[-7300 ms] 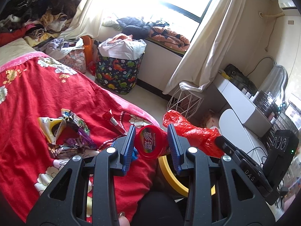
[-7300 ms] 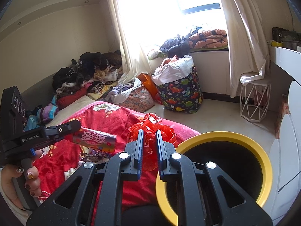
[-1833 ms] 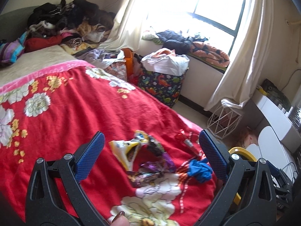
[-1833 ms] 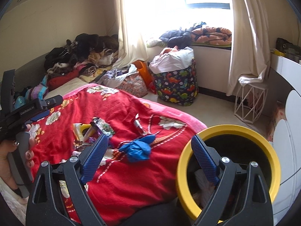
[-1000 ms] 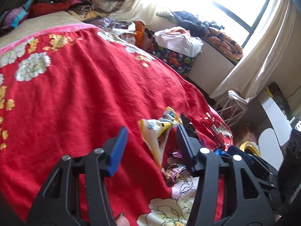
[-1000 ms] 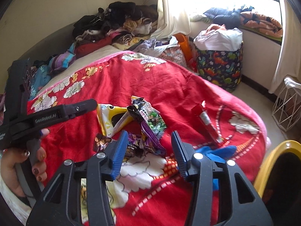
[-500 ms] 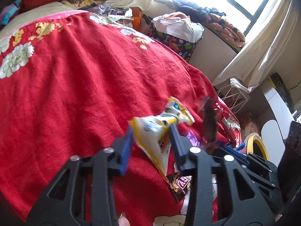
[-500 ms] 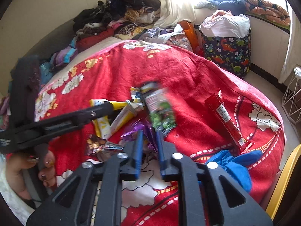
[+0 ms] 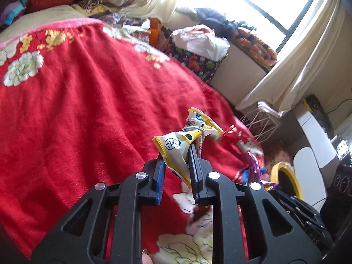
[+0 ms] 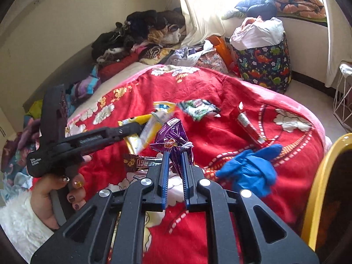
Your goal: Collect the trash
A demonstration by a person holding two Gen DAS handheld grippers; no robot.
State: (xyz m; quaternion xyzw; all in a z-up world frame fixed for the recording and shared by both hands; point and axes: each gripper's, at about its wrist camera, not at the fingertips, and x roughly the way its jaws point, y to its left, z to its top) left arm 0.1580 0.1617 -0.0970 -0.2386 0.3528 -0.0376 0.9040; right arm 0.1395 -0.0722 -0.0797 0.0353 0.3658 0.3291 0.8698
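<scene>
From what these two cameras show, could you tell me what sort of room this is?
Most likely a lived-in bedroom: a bed under a red floral blanket, a heap of clothes against the wall, and a curtained window.

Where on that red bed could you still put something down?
The blanket is bare between the flowers and the yellow wrapper. Toward the bin it is crowded: glove, tube, wrappers.

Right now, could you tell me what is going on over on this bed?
A person is clearing trash off the red blanket with a gripper in each hand. The left gripper, whose jaws have just been closing, pinches a yellow snack wrapper; the right gripper is shut on a purple wrapper. A blue glove, a red packet and other wrappers remain near the yellow-rimmed bin.
</scene>
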